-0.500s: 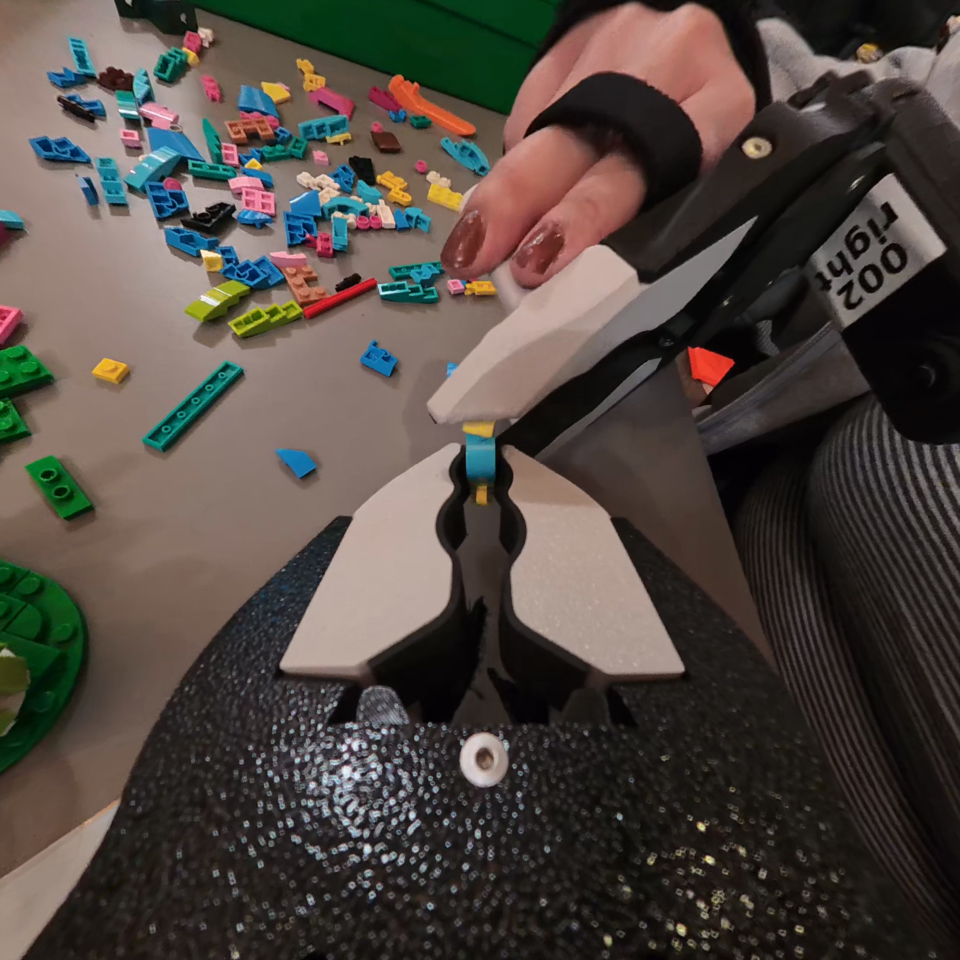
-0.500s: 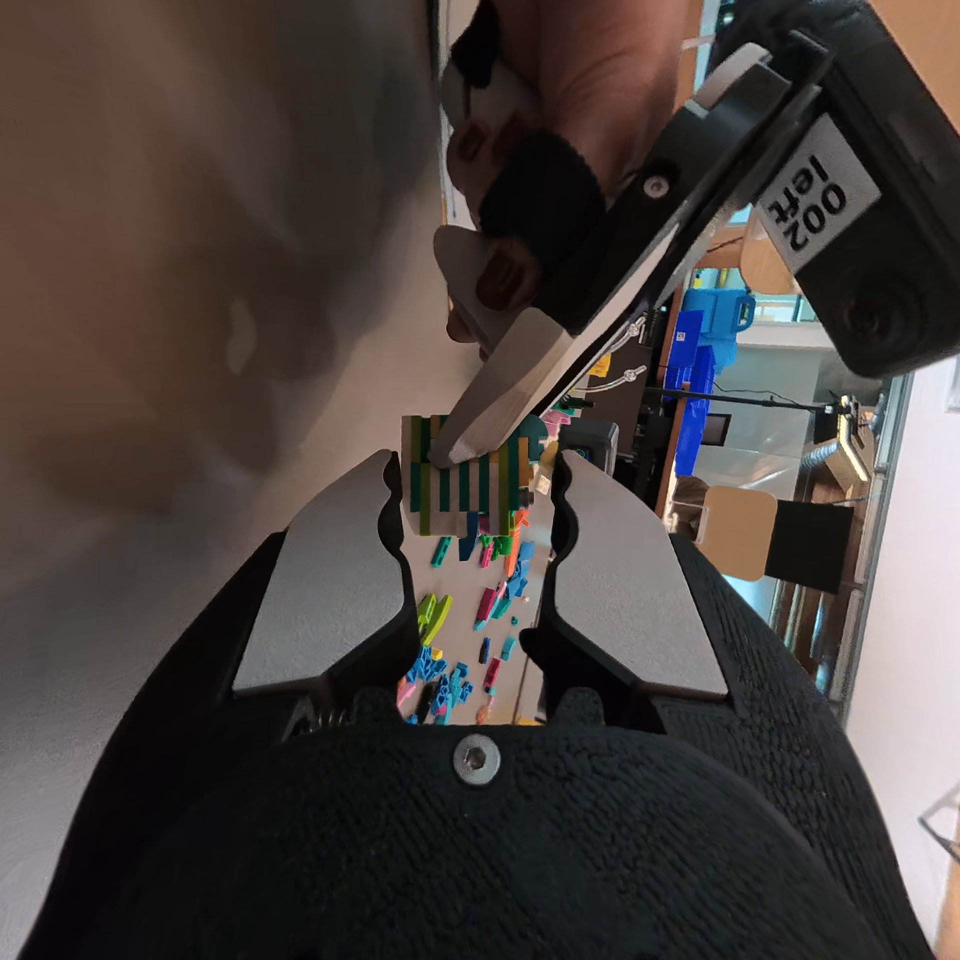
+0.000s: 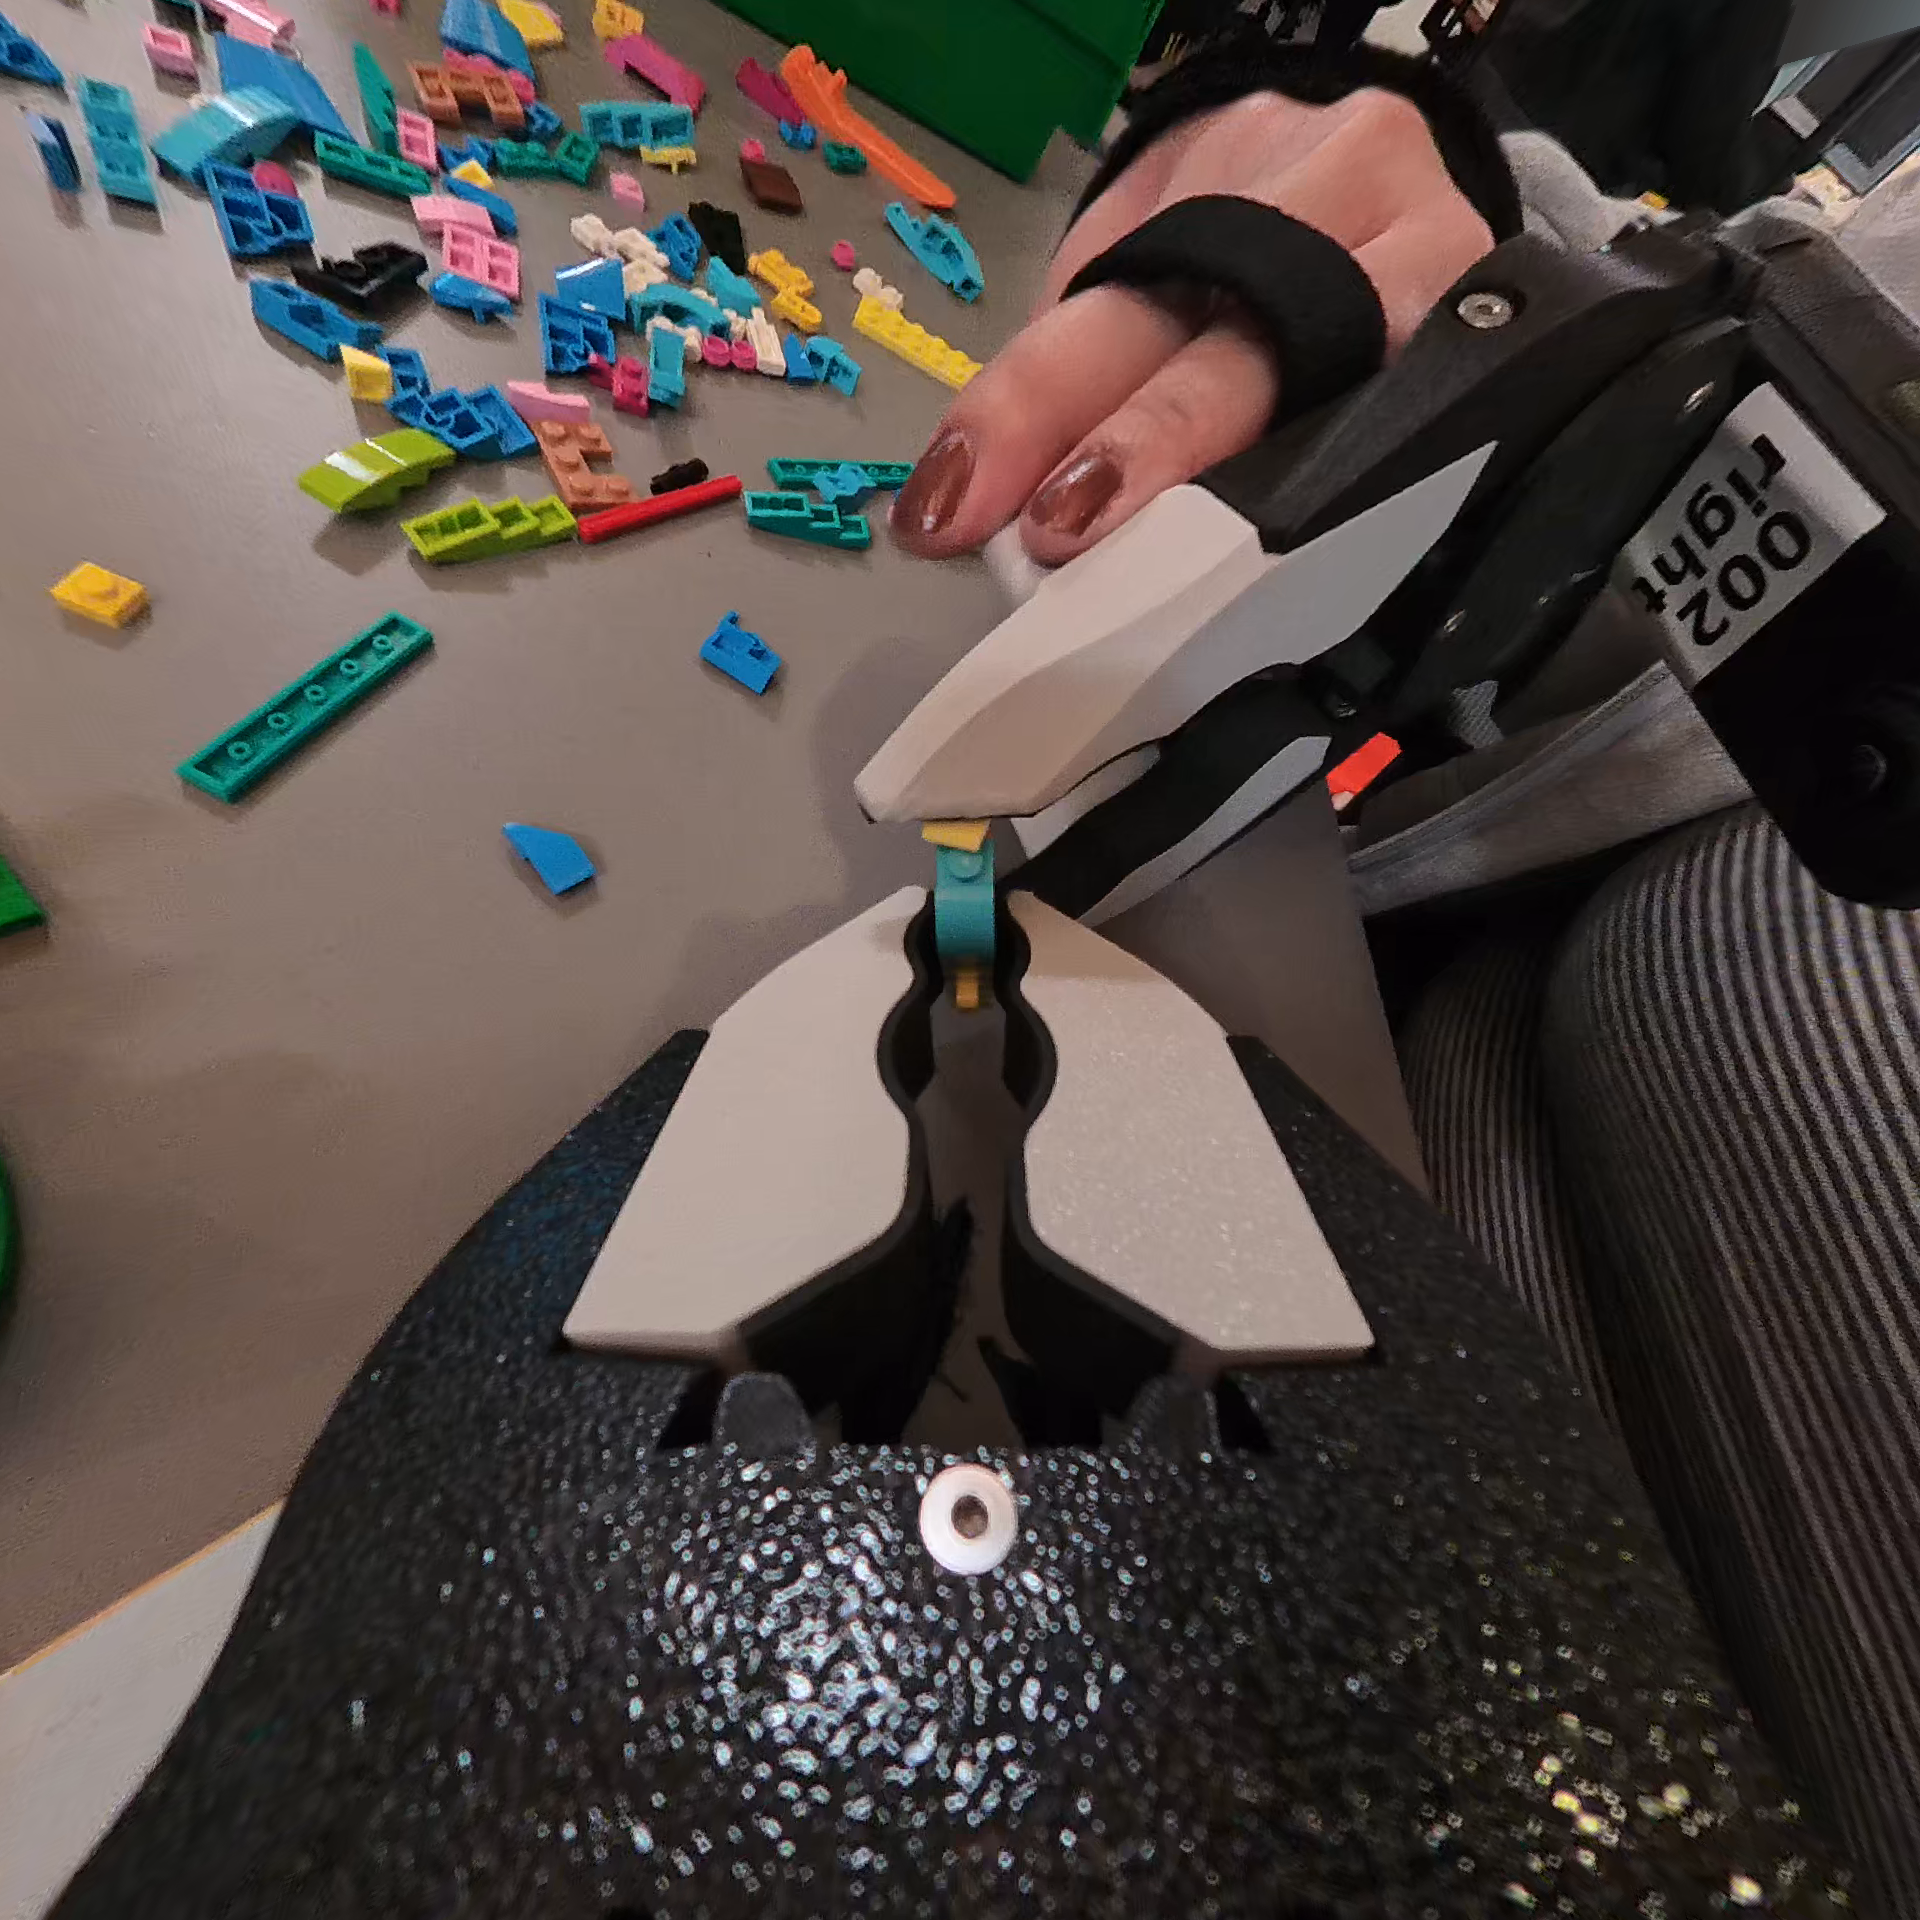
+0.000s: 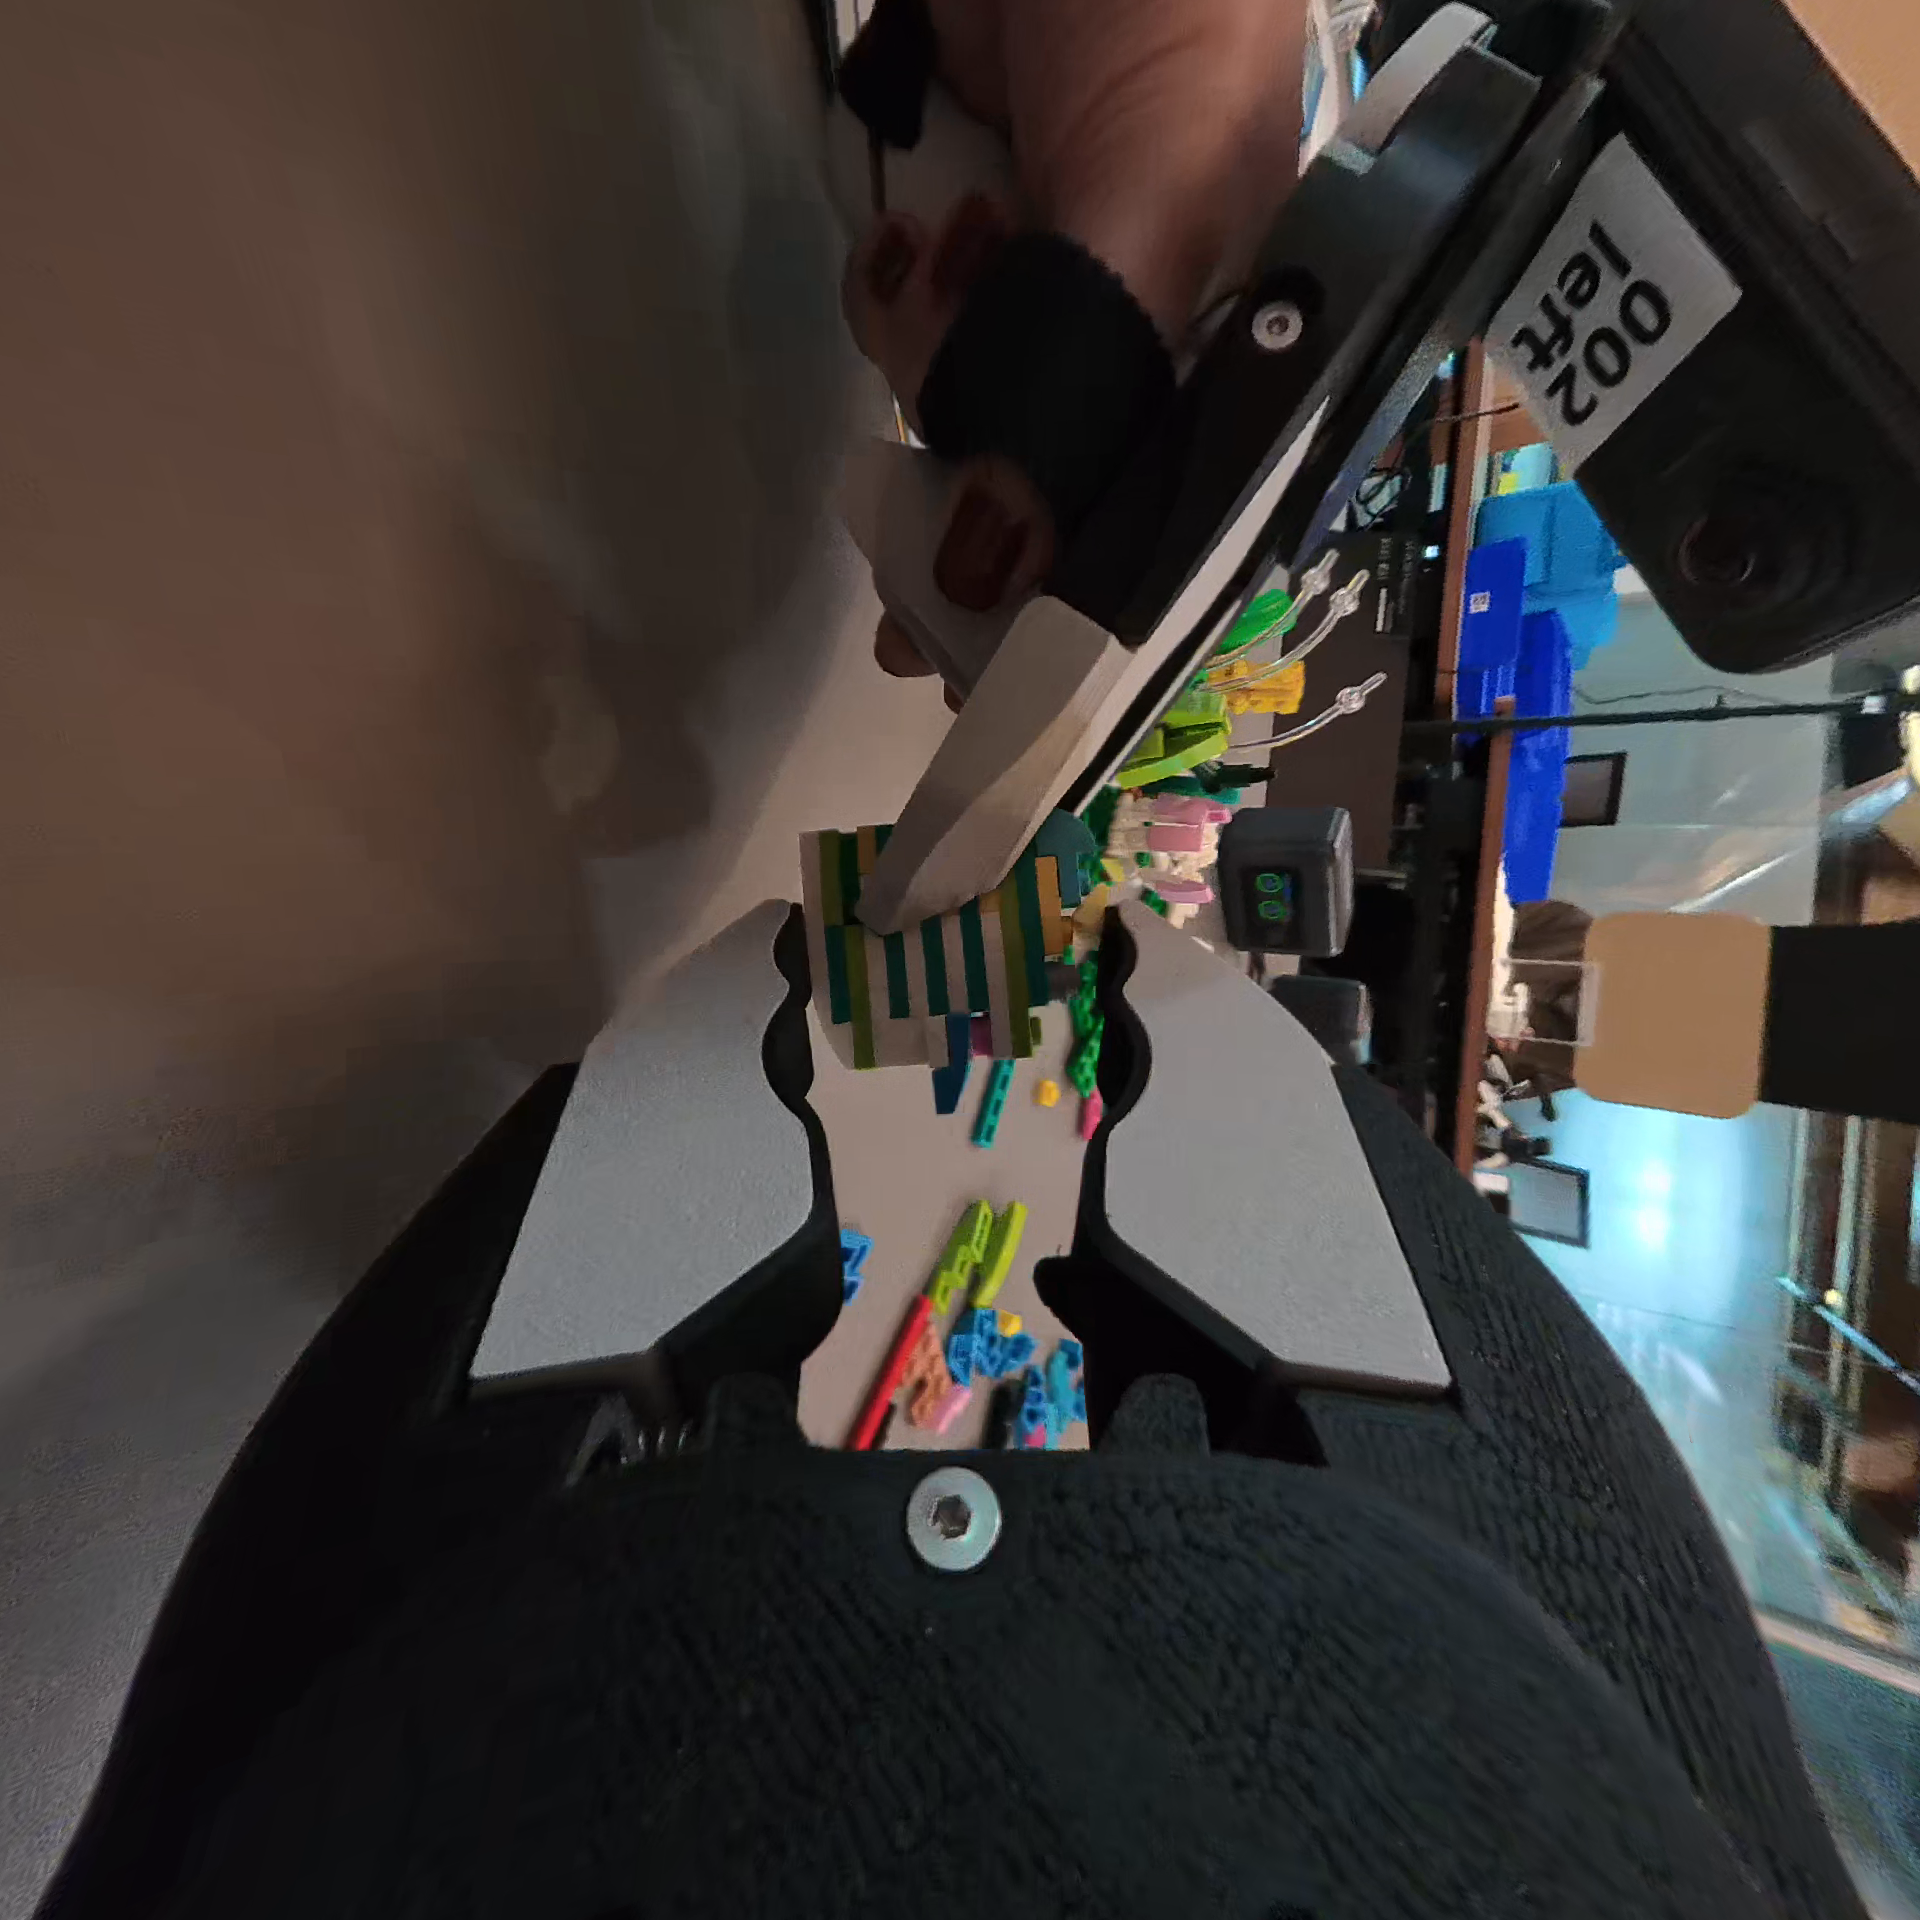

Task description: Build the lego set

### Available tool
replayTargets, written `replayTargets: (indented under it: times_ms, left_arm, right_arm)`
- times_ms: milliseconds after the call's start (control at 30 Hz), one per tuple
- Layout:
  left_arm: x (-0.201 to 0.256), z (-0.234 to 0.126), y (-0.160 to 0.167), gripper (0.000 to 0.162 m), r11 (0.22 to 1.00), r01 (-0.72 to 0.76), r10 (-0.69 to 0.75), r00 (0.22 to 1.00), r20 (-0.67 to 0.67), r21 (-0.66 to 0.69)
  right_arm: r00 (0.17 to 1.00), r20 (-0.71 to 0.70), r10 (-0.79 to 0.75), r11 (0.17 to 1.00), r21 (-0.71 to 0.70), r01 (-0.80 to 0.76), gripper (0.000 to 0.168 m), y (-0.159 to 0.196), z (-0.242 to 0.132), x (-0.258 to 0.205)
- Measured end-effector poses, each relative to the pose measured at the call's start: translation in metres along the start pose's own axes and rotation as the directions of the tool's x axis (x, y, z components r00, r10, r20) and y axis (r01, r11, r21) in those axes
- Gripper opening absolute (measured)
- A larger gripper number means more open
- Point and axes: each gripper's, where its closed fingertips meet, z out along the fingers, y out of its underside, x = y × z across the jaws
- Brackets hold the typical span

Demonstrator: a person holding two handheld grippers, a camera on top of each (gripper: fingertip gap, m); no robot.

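My left gripper (image 3: 964,920) is shut on a thin teal and yellow lego assembly (image 3: 962,883), seen edge-on and held above the grey table (image 3: 520,1039). In the right wrist view the same assembly (image 4: 935,997) shows as a flat panel of green, teal and white stripes. It sits between the fingers of my right gripper (image 4: 951,935), which stand apart. The left finger touches it and a narrow gap shows at the right finger. The left gripper (image 4: 935,862) grips its upper edge. The right gripper (image 3: 977,842) reaches in from the right, its upper finger against the yellow top.
Several loose bricks (image 3: 582,312) lie scattered on the far table, with a long teal plate (image 3: 307,707) and a blue wedge (image 3: 551,857) nearer. A green box (image 3: 966,73) stands at the back. A person's striped trouser leg (image 3: 1714,1247) is at the right. Both grippers' tips are close together, under 4 cm apart. Both grippers' tips are roughly 11 centimetres from the long teal plate (image 3: 307,707).
Both grippers and the assembly have shifted slightly over the table together. The grip on the assembly looks the same.
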Motion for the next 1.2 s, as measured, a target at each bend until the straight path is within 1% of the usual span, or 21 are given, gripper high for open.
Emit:
replayTargets:
  times_ms: [33,167,300,500,733,867,933,1000,1100,1200]
  left_arm:
    - [0.0,0.001,0.001,0.009,1.0,0.007,-0.007,1.0,0.0,-0.004]
    - [0.003,0.003,0.004,0.009,0.999,0.044,-0.045,0.998,-0.031,-0.026]
    - [0.012,0.006,0.014,0.009,0.993,0.061,-0.07,0.995,-0.077,-0.103]
    - [0.025,0.009,0.026,0.009,0.977,0.09,-0.117,0.985,-0.131,-0.195]
    - [0.028,0.011,0.031,0.008,0.97,0.083,-0.117,0.984,-0.137,-0.228]
    - [0.028,0.012,0.031,0.008,0.971,0.058,-0.088,0.989,-0.122,-0.231]
    - [0.023,0.012,0.028,0.009,0.977,0.059,-0.081,0.992,-0.1,-0.204]
    - [0.02,0.012,0.026,0.01,0.979,0.08,-0.098,0.991,-0.089,-0.185]
    - [0.014,0.011,0.022,0.018,0.983,0.104,-0.115,0.991,-0.065,-0.149]
    - [0.015,0.009,0.018,0.015,0.985,0.137,-0.147,0.985,-0.095,-0.106]
  right_arm:
    - [1.0,0.002,0.022,1.0,0.003,-0.022,0.052,0.001,0.0,-0.002]
    - [0.995,0.024,0.095,0.995,0.04,-0.096,0.053,-0.001,-0.001,-0.007]
    - [0.991,0.097,0.088,0.99,0.104,-0.098,0.053,-0.009,-0.005,-0.017]
    - [0.983,0.183,0.014,0.984,0.172,-0.046,0.057,-0.022,-0.011,-0.03]
    - [0.97,0.229,-0.078,0.985,0.166,0.04,0.055,-0.024,-0.013,-0.036]
    - [0.964,0.237,-0.12,0.986,0.141,0.088,0.055,-0.024,-0.013,-0.036]
    - [0.973,0.214,-0.091,0.99,0.121,0.066,0.055,-0.02,-0.011,-0.034]
    - [0.978,0.21,-0.013,0.994,0.113,-0.011,0.055,-0.017,-0.01,-0.033]
    - [0.976,0.202,0.087,0.988,0.107,-0.11,0.052,-0.014,-0.01,-0.033]
    - [0.969,0.192,0.153,0.978,0.109,-0.176,0.053,-0.012,-0.011,-0.033]
